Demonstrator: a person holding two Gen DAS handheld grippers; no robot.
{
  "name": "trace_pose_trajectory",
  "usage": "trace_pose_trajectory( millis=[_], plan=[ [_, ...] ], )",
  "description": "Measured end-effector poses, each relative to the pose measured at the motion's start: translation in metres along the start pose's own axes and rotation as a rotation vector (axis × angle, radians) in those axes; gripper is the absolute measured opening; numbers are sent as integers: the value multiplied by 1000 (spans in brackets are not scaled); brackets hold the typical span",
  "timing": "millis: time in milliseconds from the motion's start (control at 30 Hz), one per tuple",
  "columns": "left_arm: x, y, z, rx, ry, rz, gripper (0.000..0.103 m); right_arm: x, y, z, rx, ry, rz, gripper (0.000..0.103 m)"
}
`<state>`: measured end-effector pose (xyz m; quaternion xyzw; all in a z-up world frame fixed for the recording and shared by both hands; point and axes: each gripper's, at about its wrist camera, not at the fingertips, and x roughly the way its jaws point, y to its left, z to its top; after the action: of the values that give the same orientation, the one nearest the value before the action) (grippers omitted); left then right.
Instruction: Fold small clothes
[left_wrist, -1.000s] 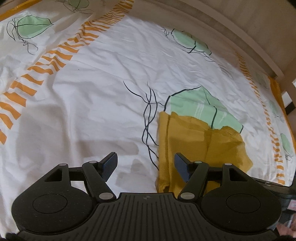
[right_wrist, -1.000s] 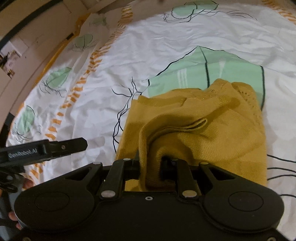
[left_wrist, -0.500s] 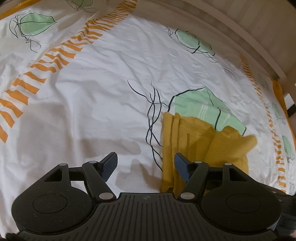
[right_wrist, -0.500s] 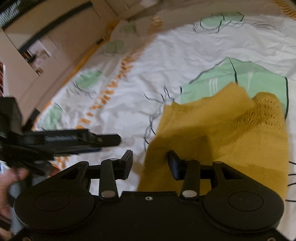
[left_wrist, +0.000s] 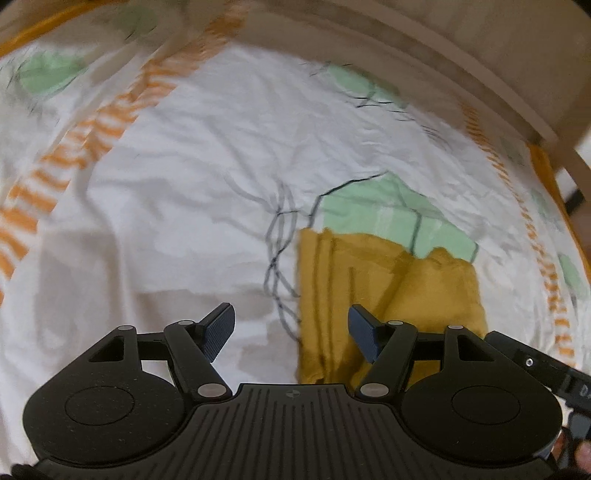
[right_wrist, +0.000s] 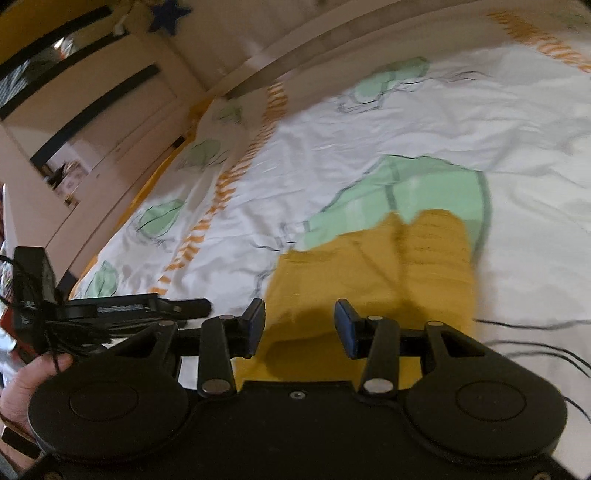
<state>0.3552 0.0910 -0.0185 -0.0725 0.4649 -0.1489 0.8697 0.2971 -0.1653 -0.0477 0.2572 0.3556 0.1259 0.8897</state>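
A mustard-yellow knitted garment (left_wrist: 388, 288) lies folded on the white patterned bed sheet (left_wrist: 184, 184), partly over a green leaf print. My left gripper (left_wrist: 291, 325) hovers open at the garment's left edge, its right finger over the cloth and its left finger over bare sheet. In the right wrist view the garment (right_wrist: 369, 269) lies just ahead of my right gripper (right_wrist: 299, 321). That gripper stands open above the near edge, with nothing pinched between its pads. The left gripper (right_wrist: 129, 310) shows at the left of that view, held by a hand (right_wrist: 22, 387).
A pale wooden bed frame (left_wrist: 480, 66) runs along the far side of the sheet. Orange striped bands cross the sheet (right_wrist: 480, 110). Pale shelving (right_wrist: 92, 110) stands beyond the bed's corner. Part of the right gripper (left_wrist: 535, 365) juts in at the lower right of the left wrist view.
My right gripper let go of the bunched yellow fold, opened and drew back from the garment, which now lies flatter. The left gripper stayed open and hardly moved.
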Motion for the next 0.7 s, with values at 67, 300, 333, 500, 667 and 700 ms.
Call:
trace_pose_trajectory(
  millis=[67, 300, 333, 500, 667, 700],
  plan=[
    [-1, -15, -2, 100, -26, -25, 66, -6, -8, -6, -2, -8, -28, 53],
    [7, -84, -39, 613, -50, -7, 66, -14, -14, -29, -107, 6, -114, 58],
    [10, -91, -45, 663, -53, 6, 66, -14, -13, -34, -141, 16, -128, 59],
    [21, -98, -57, 715, -50, -1, 66, -3, -8, -54, -270, 59, -181, 63],
    [36, -97, -53, 675, -53, 30, 66, 1, -5, -67, -337, 66, -183, 72],
    [41, -94, -49, 637, -50, 46, 66, 2, -5, -68, -347, 65, -182, 73]
  ],
)
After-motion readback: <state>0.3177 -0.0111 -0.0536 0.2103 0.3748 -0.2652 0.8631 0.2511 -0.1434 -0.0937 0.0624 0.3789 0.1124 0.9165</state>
